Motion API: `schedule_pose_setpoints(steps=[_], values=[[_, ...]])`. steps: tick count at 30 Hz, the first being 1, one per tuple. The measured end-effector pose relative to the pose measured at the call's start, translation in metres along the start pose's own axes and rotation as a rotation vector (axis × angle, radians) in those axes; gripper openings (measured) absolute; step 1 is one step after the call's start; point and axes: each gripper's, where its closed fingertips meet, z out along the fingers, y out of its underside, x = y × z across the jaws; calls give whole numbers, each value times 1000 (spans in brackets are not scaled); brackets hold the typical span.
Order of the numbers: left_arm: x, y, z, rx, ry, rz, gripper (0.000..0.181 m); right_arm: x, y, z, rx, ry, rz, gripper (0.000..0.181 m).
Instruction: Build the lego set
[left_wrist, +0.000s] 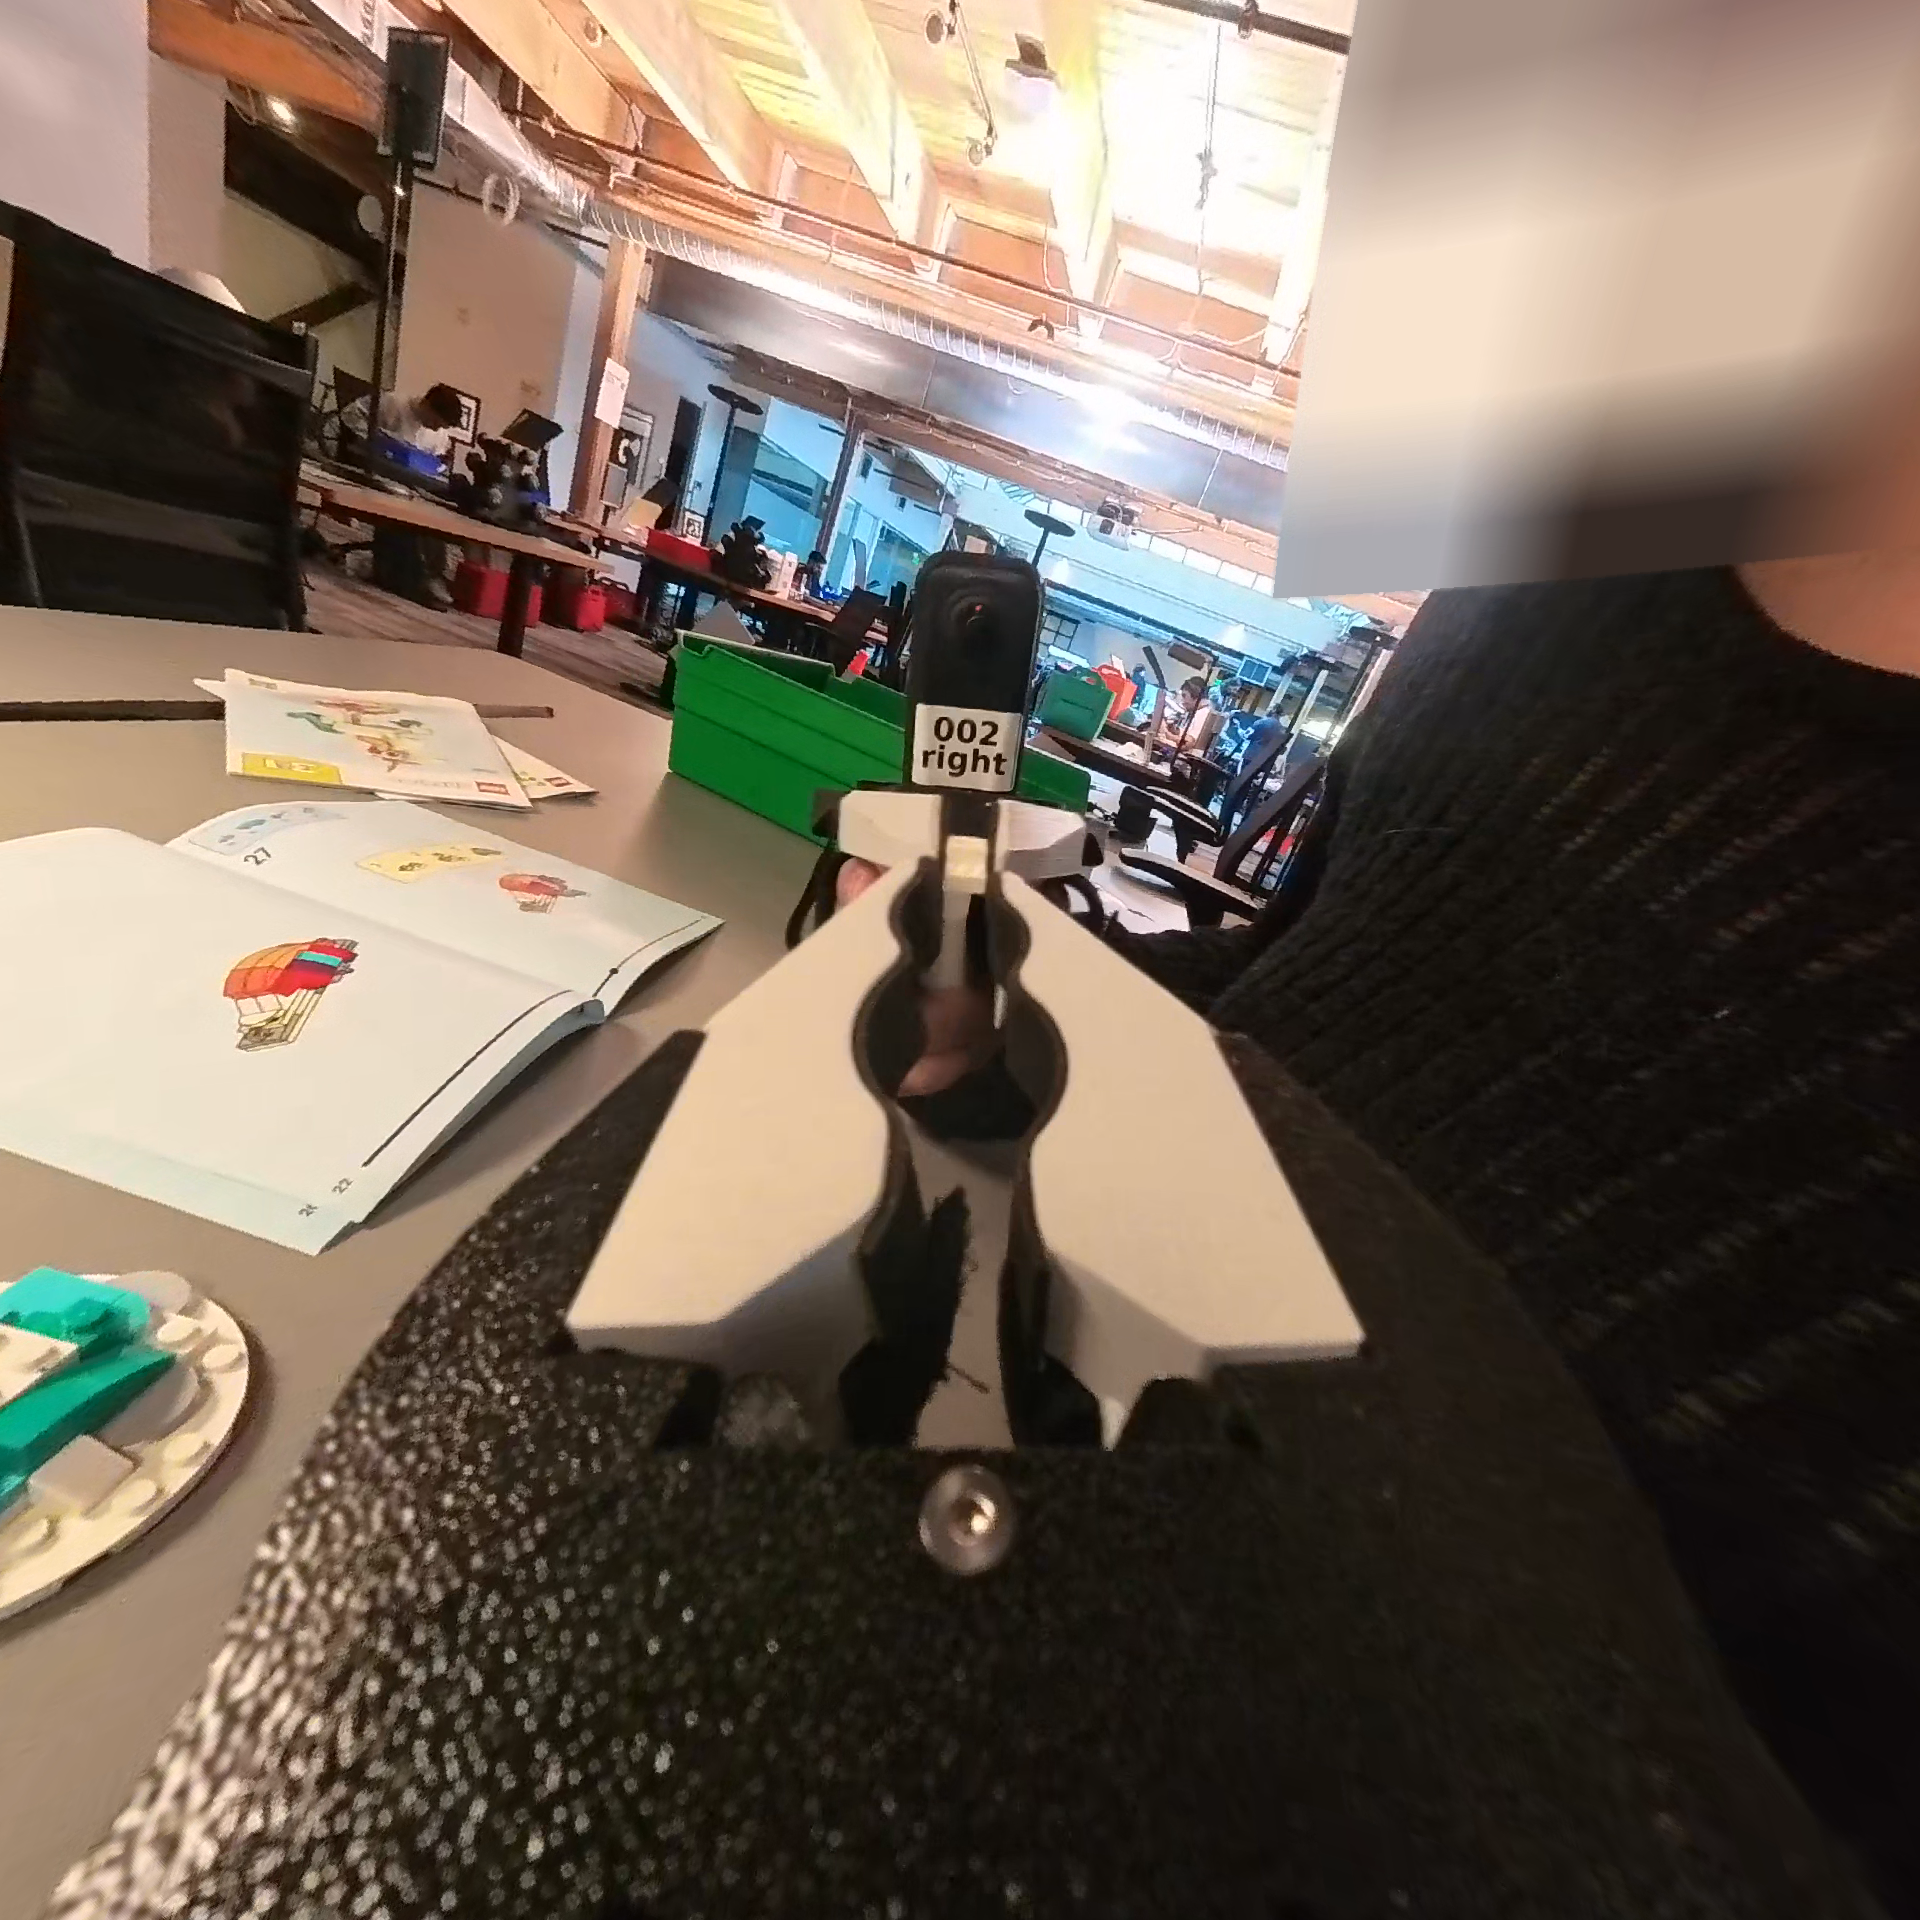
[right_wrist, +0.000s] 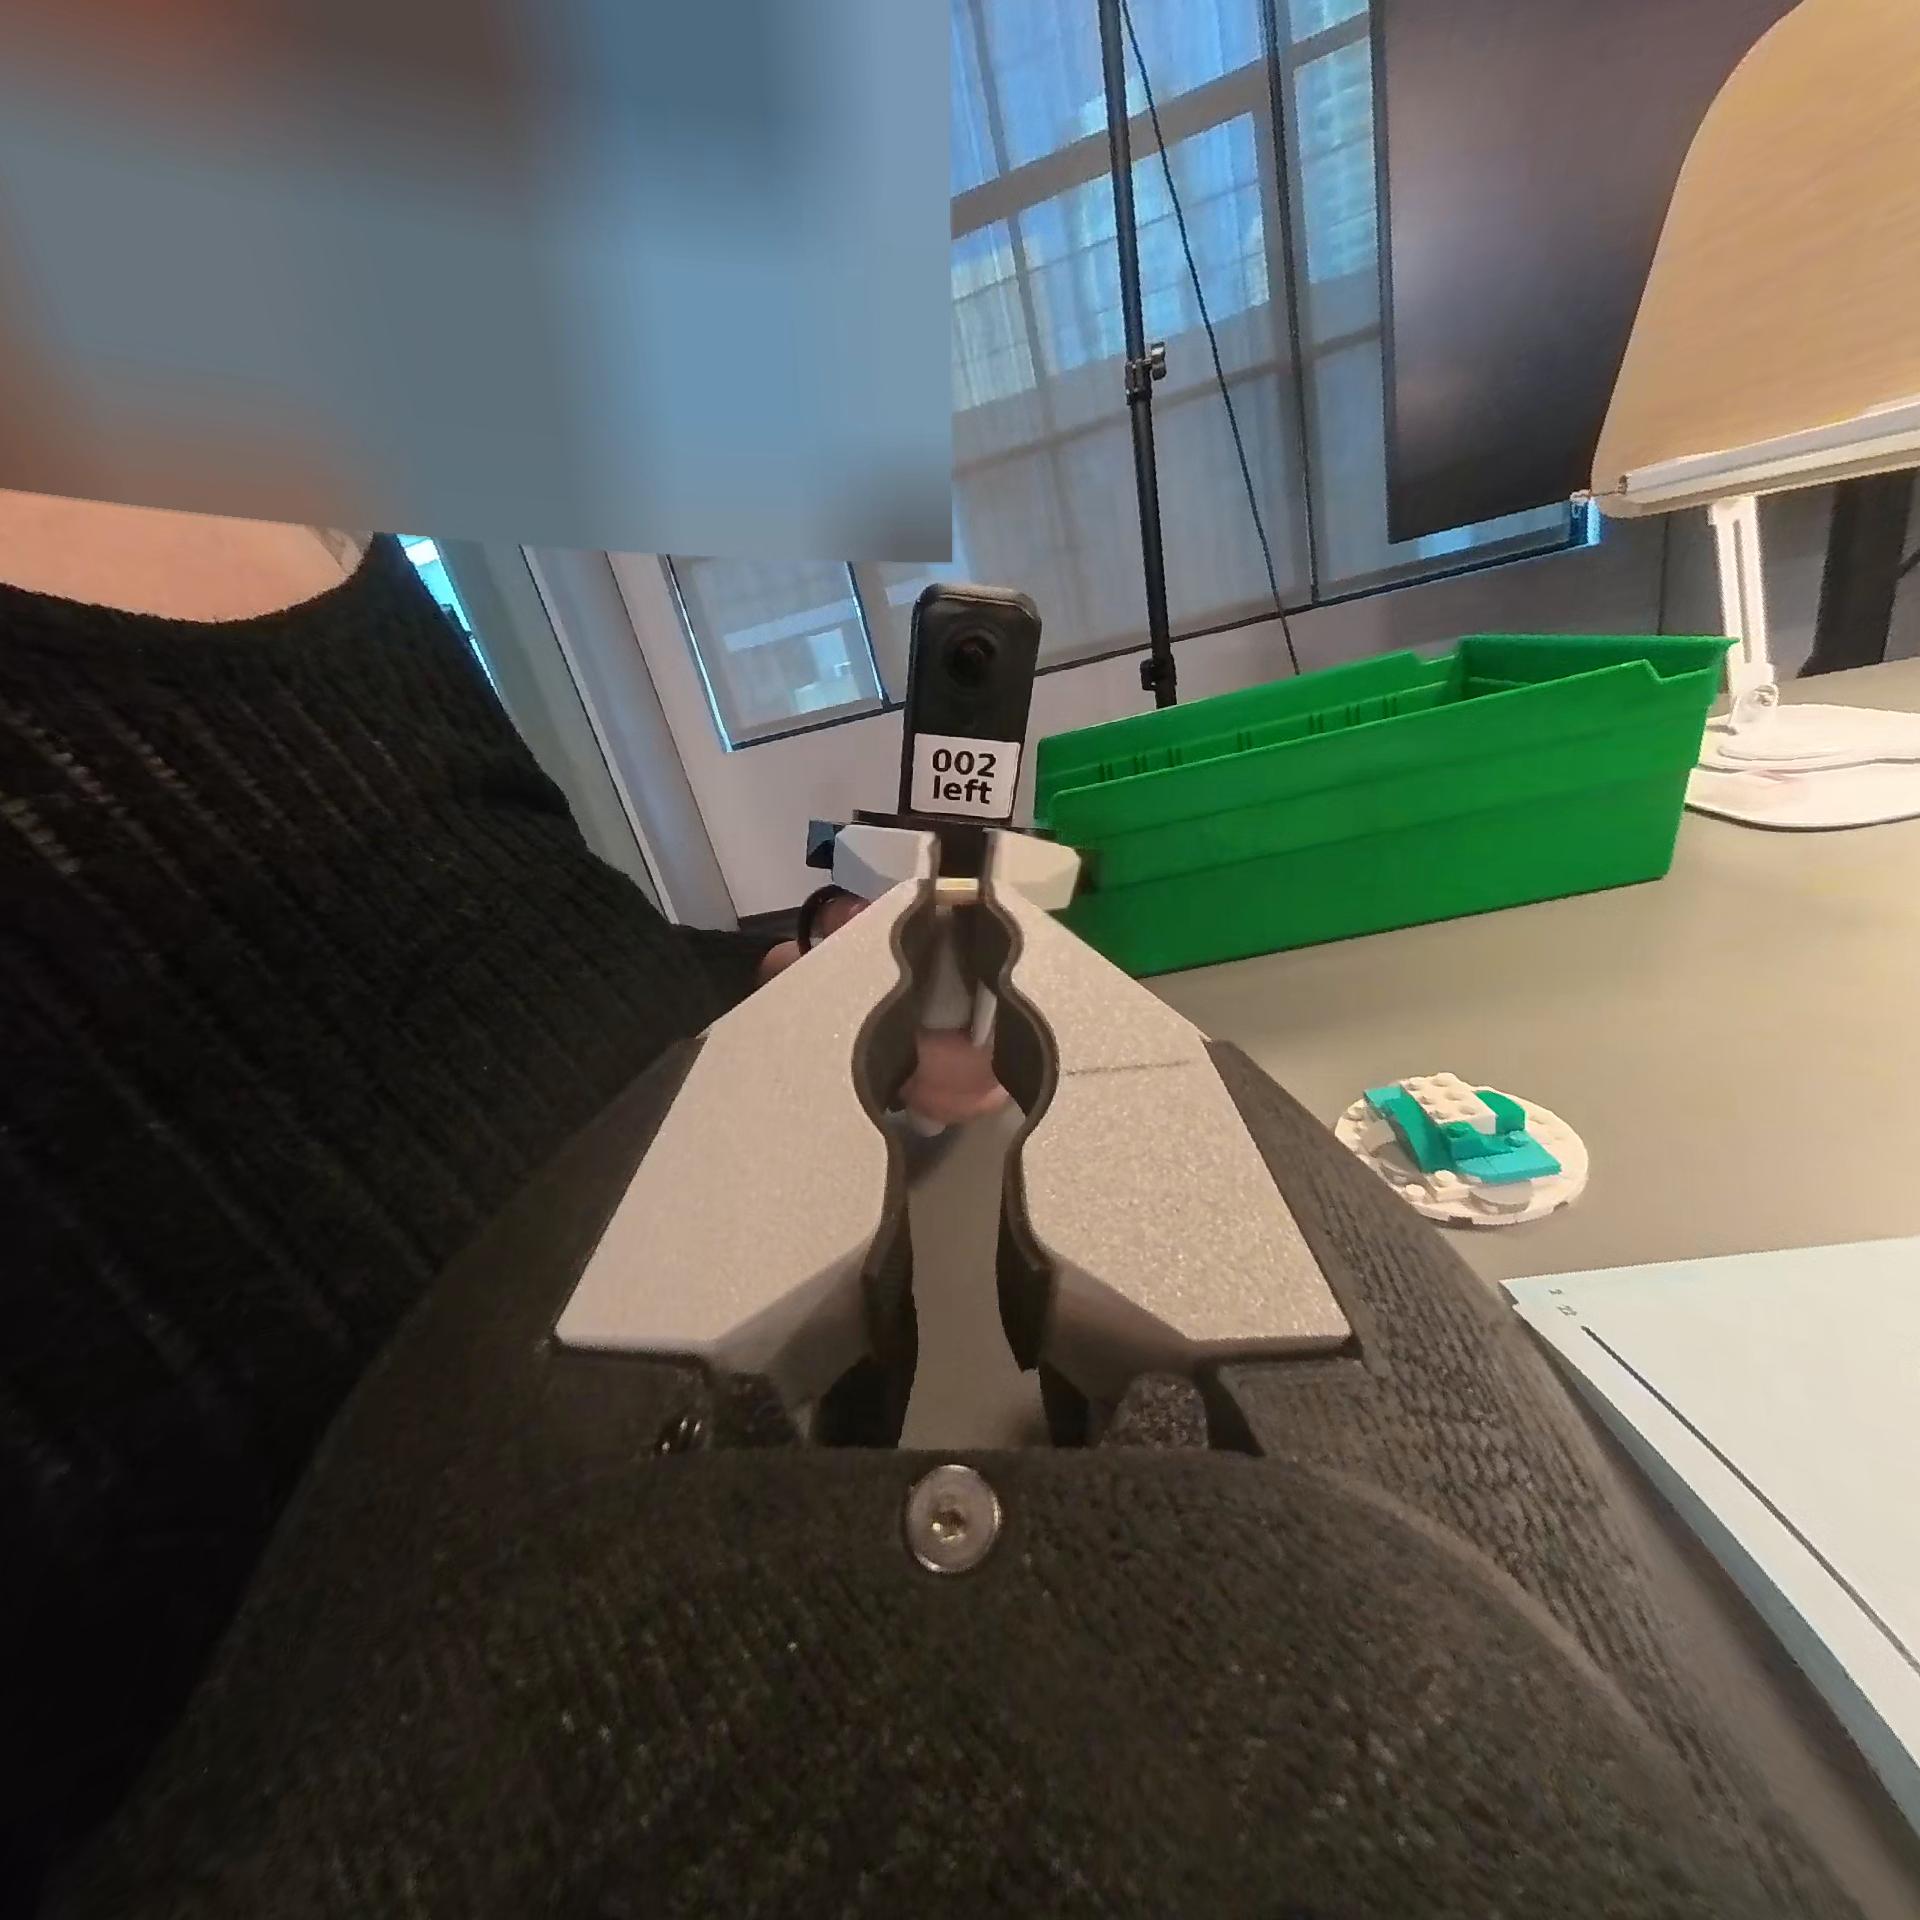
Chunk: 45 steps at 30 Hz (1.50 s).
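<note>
The grey table is smooth and matte. A green moulded plastic bin stands on it, well behind the jaws. An open instruction booklet lies flat. The left gripper and right gripper meet tip to tip above the table; each pair of grey, scalloped, granular jaws is closed on the small cream piece. The partial build, teal and white bricks on a round studded plate, rests well clear of them.
</note>
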Motion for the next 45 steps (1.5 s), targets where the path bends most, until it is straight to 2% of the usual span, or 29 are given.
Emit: schedule_pose_setpoints(steps=[7,8,9,12,15,17,19,22,28,39,45], values=[[-3,6,0,-45,-36,52,5,2,5,-3,-36,33,-70,7],[-4,6,-2,-51,-57,76,5,7,4,-5,-37,78,-110,15],[-7,7,-4,-58,-80,95,5,15,0,-11,-27,146,-168,25],[-13,6,-15,-91,-152,172,5,50,-20,-48,4,418,-360,33],[-14,7,-29,-146,-197,232,5,84,-54,-113,89,816,-586,35],[-16,9,-37,-178,-233,261,5,92,-78,-160,185,1078,-691,37],[-21,11,-46,-199,-284,293,5,94,-87,-186,207,1209,-720,39],[-34,16,-61,-225,-393,358,5,98,-84,-192,226,1229,-677,40],[-51,1,-75,-126,-580,527,5,102,-77,-183,166,1221,-703,38],[-61,-18,-72,-18,-637,613,5,108,-73,-181,141,1224,-690,32],[-62,-24,-78,29,-655,597,5,108,-63,-159,64,1132,-726,29]])
